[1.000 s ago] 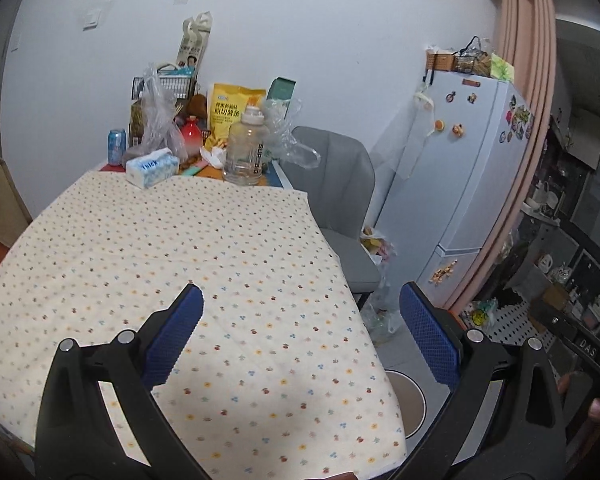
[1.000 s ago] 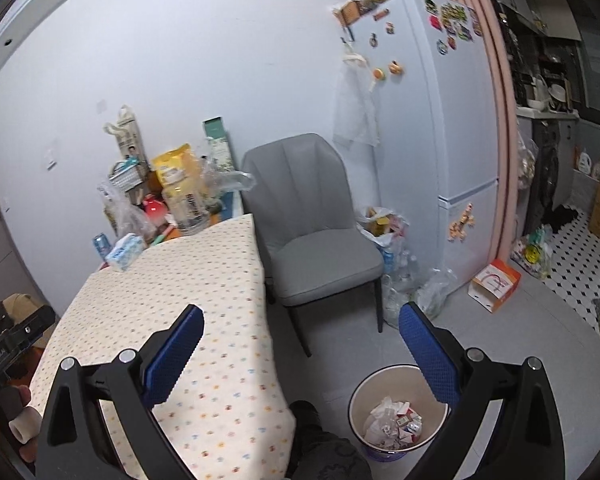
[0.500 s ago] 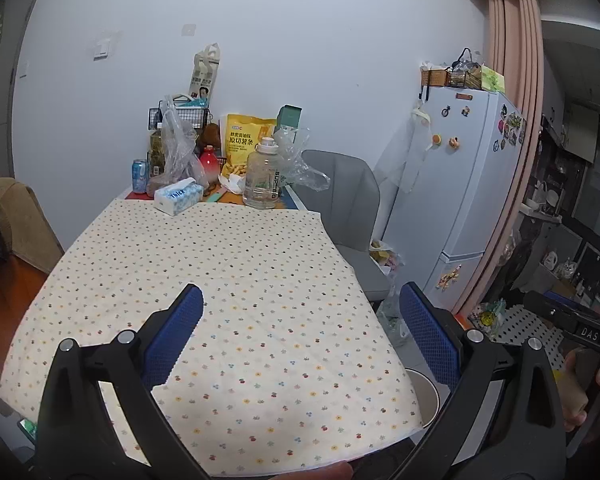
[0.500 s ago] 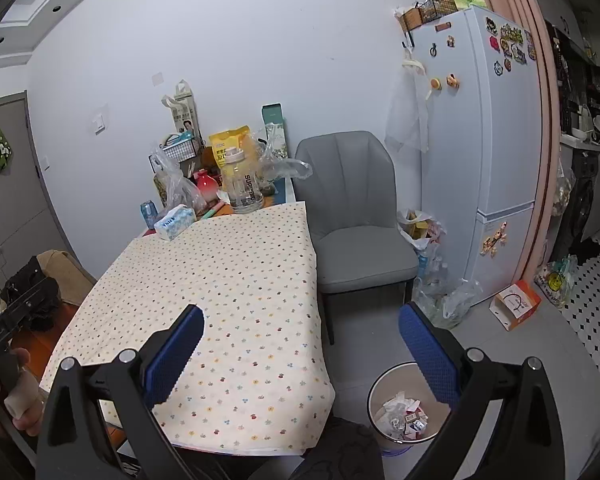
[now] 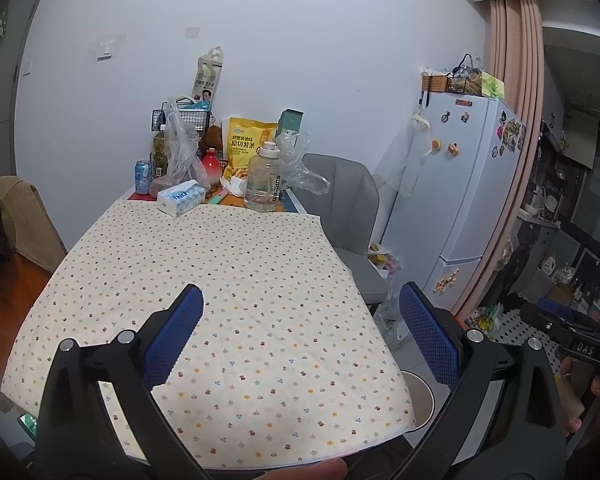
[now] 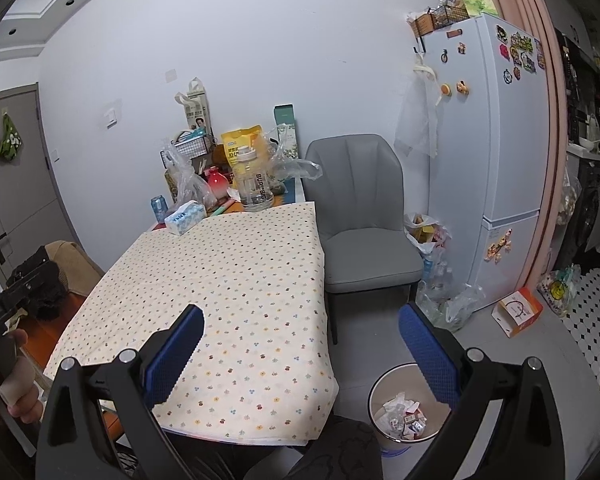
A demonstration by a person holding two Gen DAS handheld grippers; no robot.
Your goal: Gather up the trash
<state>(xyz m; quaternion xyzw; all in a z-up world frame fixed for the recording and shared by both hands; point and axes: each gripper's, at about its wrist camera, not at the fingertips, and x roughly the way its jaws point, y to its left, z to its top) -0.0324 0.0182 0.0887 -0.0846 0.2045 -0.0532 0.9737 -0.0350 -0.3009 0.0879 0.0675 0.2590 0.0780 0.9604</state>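
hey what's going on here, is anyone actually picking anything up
Not right now. A person holds the left gripper and the right gripper, both open and empty, above a table covered by a dotted tablecloth. The trash bin on the floor beside the table already holds crumpled scraps. Bottles, snacks and a tissue box crowd the far end.

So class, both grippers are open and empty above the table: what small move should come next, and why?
Probably nothing more than lowering both grippers to rest: the left gripper and right gripper hold nothing, the tablecloth shows no scraps, and the bin already holds trash.
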